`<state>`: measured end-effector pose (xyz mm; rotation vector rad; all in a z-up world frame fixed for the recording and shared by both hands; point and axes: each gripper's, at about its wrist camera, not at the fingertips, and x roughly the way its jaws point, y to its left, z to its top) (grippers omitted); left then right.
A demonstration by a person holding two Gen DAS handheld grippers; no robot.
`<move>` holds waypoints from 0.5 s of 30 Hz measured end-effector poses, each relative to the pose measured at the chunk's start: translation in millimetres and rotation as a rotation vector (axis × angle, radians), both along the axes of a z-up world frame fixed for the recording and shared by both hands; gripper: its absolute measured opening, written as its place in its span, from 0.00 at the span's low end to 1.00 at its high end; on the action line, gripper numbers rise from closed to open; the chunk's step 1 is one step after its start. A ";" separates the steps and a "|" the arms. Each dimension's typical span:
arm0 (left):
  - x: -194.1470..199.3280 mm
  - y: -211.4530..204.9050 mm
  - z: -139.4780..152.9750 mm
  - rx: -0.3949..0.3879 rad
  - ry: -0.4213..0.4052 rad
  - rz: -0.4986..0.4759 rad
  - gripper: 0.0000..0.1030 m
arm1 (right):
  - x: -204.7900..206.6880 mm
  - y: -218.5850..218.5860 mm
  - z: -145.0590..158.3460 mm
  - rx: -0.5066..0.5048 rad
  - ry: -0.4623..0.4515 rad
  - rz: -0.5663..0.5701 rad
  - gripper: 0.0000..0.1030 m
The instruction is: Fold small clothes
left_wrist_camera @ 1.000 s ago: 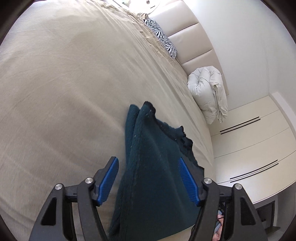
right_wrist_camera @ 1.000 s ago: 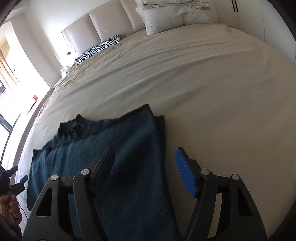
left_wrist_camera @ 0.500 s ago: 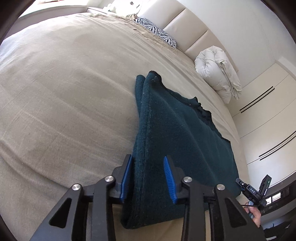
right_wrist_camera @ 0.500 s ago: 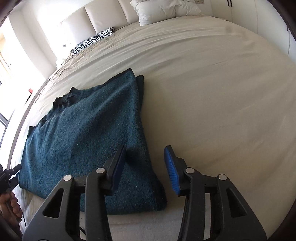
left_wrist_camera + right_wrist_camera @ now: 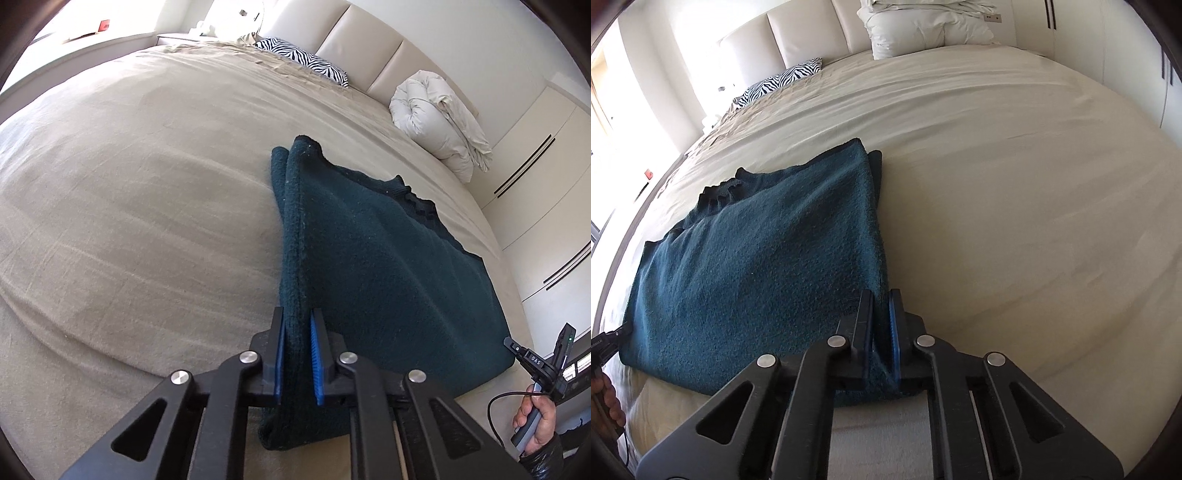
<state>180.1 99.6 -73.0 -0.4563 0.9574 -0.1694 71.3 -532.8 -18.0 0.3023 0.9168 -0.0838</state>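
Observation:
A dark teal knitted sweater (image 5: pixel 388 277) lies folded on the beige bed (image 5: pixel 129 203), near its front edge. My left gripper (image 5: pixel 298 317) is closing its jaws on the sweater's left folded edge, and the blue pads press the cloth from both sides. In the right wrist view the same sweater (image 5: pixel 768 258) spreads to the left. My right gripper (image 5: pixel 882 306) has its jaws closing tight on the sweater's right edge near the front corner. A hand (image 5: pixel 535 417) holding the other gripper shows at the lower right of the left wrist view.
A zebra-striped pillow (image 5: pixel 306 61) and a rolled white duvet (image 5: pixel 439 114) lie by the padded headboard (image 5: pixel 354 48). White wardrobe doors (image 5: pixel 546 177) stand beside the bed. Wide bare bedspread (image 5: pixel 1015 184) stretches beyond the sweater.
Both grippers moved in over the sweater's side edges and went from wide open to pinching the cloth. The left gripper also rolled.

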 end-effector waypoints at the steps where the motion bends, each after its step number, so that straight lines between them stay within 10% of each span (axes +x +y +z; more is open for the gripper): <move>1: -0.5 -0.1 0.3 0.003 -0.001 -0.004 0.12 | -1.1 -0.8 0.0 0.005 0.000 -0.003 0.06; 15: -3.3 4.3 -0.9 -0.005 0.000 -0.024 0.11 | -19.5 -17.6 -9.1 0.094 0.003 -0.045 0.05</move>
